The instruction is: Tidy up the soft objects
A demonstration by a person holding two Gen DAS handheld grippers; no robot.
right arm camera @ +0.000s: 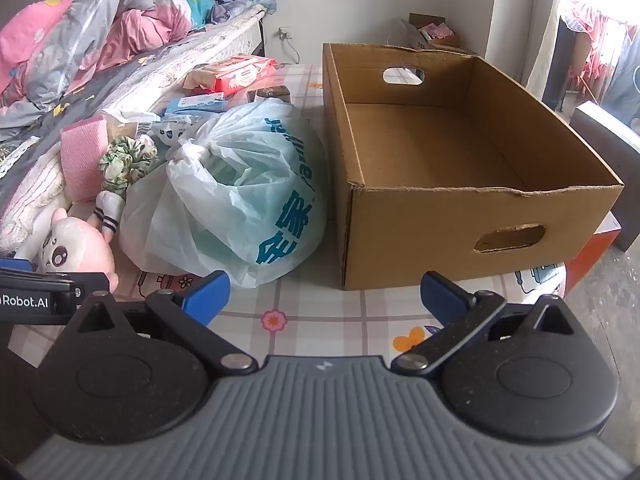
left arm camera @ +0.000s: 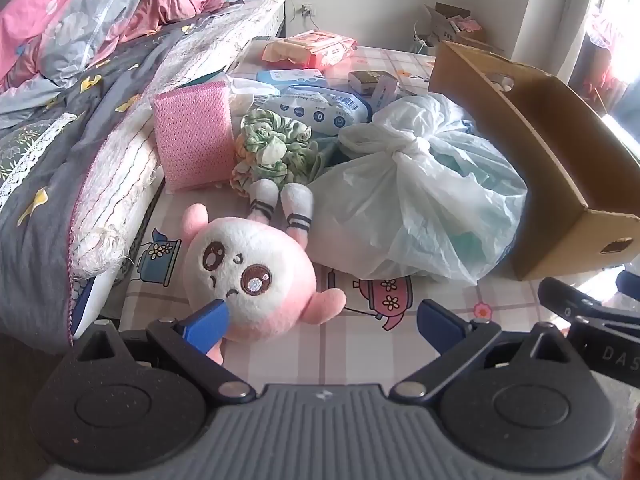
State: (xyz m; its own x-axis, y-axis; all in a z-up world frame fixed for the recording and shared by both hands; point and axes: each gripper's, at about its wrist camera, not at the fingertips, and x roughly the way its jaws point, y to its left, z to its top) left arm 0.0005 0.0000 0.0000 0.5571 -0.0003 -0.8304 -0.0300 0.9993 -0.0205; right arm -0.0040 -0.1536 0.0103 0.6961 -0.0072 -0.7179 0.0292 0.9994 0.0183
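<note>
Looking down along my left gripper [left arm camera: 322, 322], I see its two blue, flat-faced plastic fingers spread wide on black hinged arms, clamped on nothing. The left-hand finger overlaps the lower edge of a round, fuzzy pink-and-white plush toy with embroidered brown eyes [left arm camera: 252, 276]; whether it touches, I cannot tell. The plush lies face up on a smooth checked tablecloth printed with flowers and teapots [left arm camera: 352, 344], stubby pink arms out to the sides.

My right gripper [right arm camera: 324, 294] hangs over the same cloth, its blue fingers equally far apart with only bare tablecloth between them.

Just beyond the plush head are two soft white legs with dark stripes, then a crumpled green-and-white ruffled fabric bundle [left arm camera: 272, 148]. Beside it, leaning against the quilt edge, stands a pink rectangular sponge-like pad with a fine mesh texture [left arm camera: 194, 140]. To the right bulges a knotted, translucent white plastic bag with teal lettering [right arm camera: 240, 192], thin and wrinkled, with pale green contents showing through.

Touching or just beside the bag sits an open brown corrugated cardboard box with oval handle cut-outs [right arm camera: 460, 224], its front rim torn and ragged, its interior bare.

Farther back lie glossy blue-and-white wipe packets [left arm camera: 320, 108] and a pink packet [left arm camera: 320, 46]. Along the left runs a bed heaped with rumpled grey and pink quilts [left arm camera: 72, 40].
</note>
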